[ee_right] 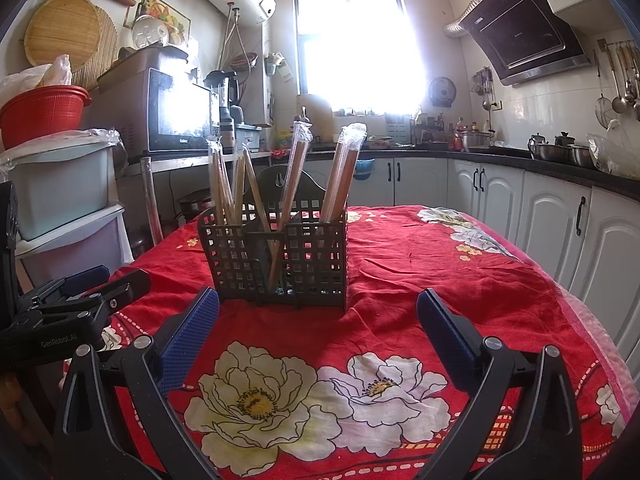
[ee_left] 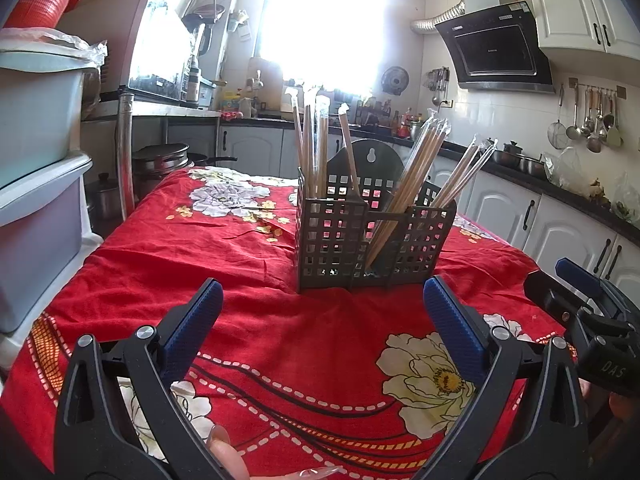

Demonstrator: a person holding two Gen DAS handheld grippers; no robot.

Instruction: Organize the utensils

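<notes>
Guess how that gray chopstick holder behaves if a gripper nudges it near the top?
The holder is probably light: thin perforated plastic. It may tip rather than slide, since the wrapped chopsticks stand tall and lean outward, and the red tablecloth is wrinkled and could catch its base. The chopsticks would likely shift.

Red flowered tablecloth (ee_right: 420, 264) across the table, bright window (ee_right: 352, 40) at 12 o'clock, range hood (ee_right: 524, 32) at 2 o'clock, hanging ladles (ee_left: 592, 116) at 3 o'clock, microwave (ee_right: 176, 112) and red basket (ee_right: 40, 114) at 10 o'clock, white cabinets (ee_right: 552, 224) at 3 o'clock.
</notes>
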